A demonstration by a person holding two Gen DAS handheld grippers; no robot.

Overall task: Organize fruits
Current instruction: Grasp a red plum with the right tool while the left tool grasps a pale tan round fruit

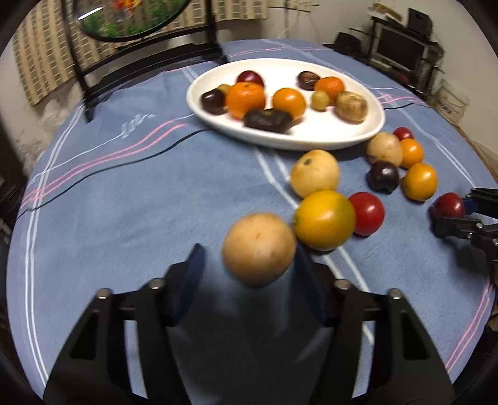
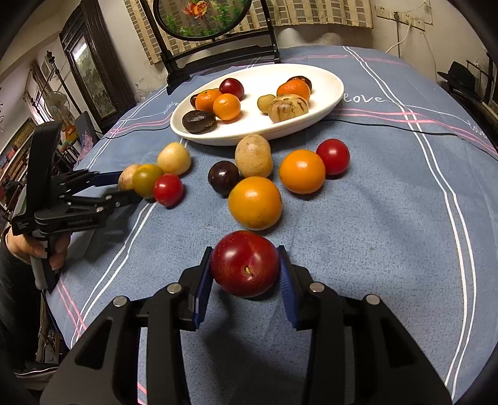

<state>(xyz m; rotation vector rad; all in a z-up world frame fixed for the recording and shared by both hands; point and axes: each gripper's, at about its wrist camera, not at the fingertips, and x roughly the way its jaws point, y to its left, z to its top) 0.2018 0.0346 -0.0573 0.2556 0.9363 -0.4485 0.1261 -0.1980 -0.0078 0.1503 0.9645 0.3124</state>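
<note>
A white oval plate (image 1: 358, 131) (image 2: 326, 90) with several fruits stands at the back of the table. More fruits lie loose on the blue cloth in front of it. My left gripper (image 1: 249, 264) is open around a tan round fruit (image 1: 259, 248), with a gap on its left side; it also shows in the right wrist view (image 2: 119, 187). A yellow-green fruit (image 1: 324, 219) lies just behind. My right gripper (image 2: 246, 274) has its blue pads against both sides of a red plum (image 2: 245, 263) that rests on the cloth. In the left wrist view this gripper (image 1: 463, 212) is at the right edge.
A blue striped tablecloth (image 2: 389, 202) covers the round table. A black stand with a round painted screen (image 2: 202, 18) stands behind the plate. Loose oranges (image 2: 255, 202), red tomatoes (image 2: 333, 155), a dark plum (image 2: 223, 177) and tan fruits (image 2: 253, 155) lie mid-table.
</note>
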